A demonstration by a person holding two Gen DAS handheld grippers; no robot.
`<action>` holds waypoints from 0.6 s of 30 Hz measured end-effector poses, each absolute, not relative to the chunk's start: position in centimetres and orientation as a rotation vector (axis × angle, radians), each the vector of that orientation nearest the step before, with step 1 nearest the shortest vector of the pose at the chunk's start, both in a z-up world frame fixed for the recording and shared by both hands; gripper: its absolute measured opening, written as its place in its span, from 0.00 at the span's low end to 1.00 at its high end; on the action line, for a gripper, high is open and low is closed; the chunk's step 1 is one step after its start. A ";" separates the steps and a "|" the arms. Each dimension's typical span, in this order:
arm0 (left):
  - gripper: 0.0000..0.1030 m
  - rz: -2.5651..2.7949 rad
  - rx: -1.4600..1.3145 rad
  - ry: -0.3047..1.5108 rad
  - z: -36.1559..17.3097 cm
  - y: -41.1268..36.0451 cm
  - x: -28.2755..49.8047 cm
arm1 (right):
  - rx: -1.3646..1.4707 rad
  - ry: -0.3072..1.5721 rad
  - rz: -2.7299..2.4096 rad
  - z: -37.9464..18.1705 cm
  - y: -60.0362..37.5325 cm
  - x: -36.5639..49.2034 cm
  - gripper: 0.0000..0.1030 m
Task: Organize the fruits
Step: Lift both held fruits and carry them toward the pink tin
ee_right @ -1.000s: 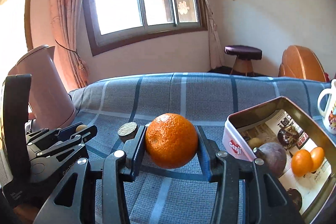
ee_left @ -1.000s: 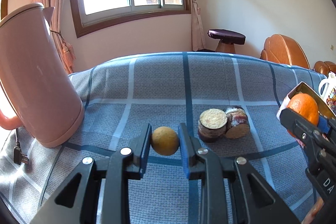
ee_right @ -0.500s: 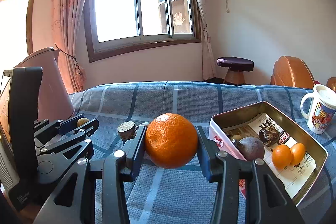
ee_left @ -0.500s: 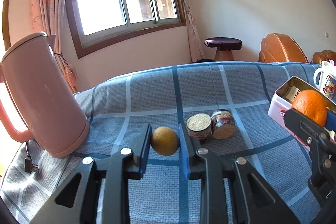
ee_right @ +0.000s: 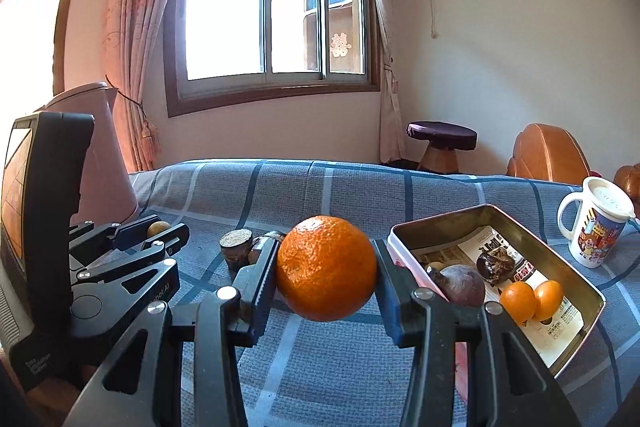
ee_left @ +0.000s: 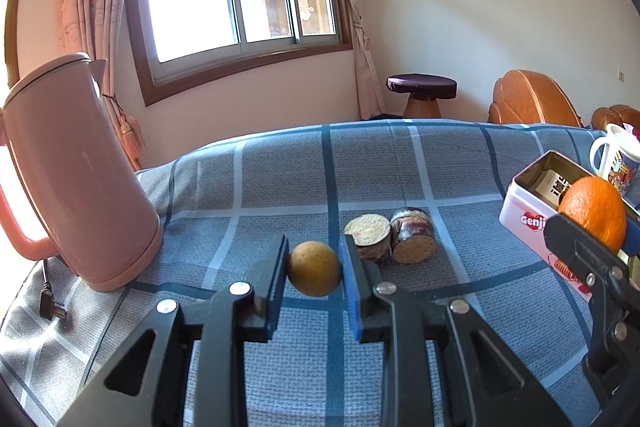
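Kettle [ee_left: 76,171]: pink, upright, well to the left of the left fingers, near the cloth's left edge; a plug lies beside its base.
Left gripper [ee_left: 314,269]: closed on a small yellow-brown fruit [ee_left: 315,268], both blue pads pressing its sides, held clear above the cloth.
Cloth [ee_left: 280,187]: blue plaid; a bare stretch runs ahead of the left fingers to the rounded far edge.
Cut pieces [ee_left: 390,241]: two short dark-skinned rounds, touching each other, just beyond the left gripper's right fingertip.
Right gripper [ee_right: 326,267]: clamped on an orange [ee_right: 326,267], partly open to the fruit's width, carried above the cloth.
Gap between grippers: open cloth; the left gripper sits well left of the right fingers.
Tin [ee_right: 436,223]: open rectangular box just right of the right fingers, its near left rim beside the right fingertip; two small orange fruits, dark round fruits and printed paper lie inside.
Mug [ee_right: 596,227]: white, lidded, beyond the tin's far right corner, near the cloth's right edge.
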State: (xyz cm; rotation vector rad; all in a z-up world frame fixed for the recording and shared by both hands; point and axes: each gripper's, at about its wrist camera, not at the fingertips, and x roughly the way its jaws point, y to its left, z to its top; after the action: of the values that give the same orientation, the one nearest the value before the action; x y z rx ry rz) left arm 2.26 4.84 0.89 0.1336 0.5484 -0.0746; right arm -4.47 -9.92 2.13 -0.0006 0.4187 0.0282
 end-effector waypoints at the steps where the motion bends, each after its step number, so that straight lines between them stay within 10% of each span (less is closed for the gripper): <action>1: 0.27 -0.074 0.128 0.553 0.9 4.9 2.2 | -0.002 0.419 0.030 2.1 -10.0 -4.5 0.46; 18: 0.27 -0.099 0.130 0.578 0.6 1.1 -0.4 | -0.032 0.413 0.007 2.2 -13.2 -6.9 0.46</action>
State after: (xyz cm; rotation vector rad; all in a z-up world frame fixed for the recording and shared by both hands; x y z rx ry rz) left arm -0.36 1.10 0.58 0.1297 0.5777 -0.0988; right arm -6.86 -13.21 2.22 -0.0321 0.4131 0.0072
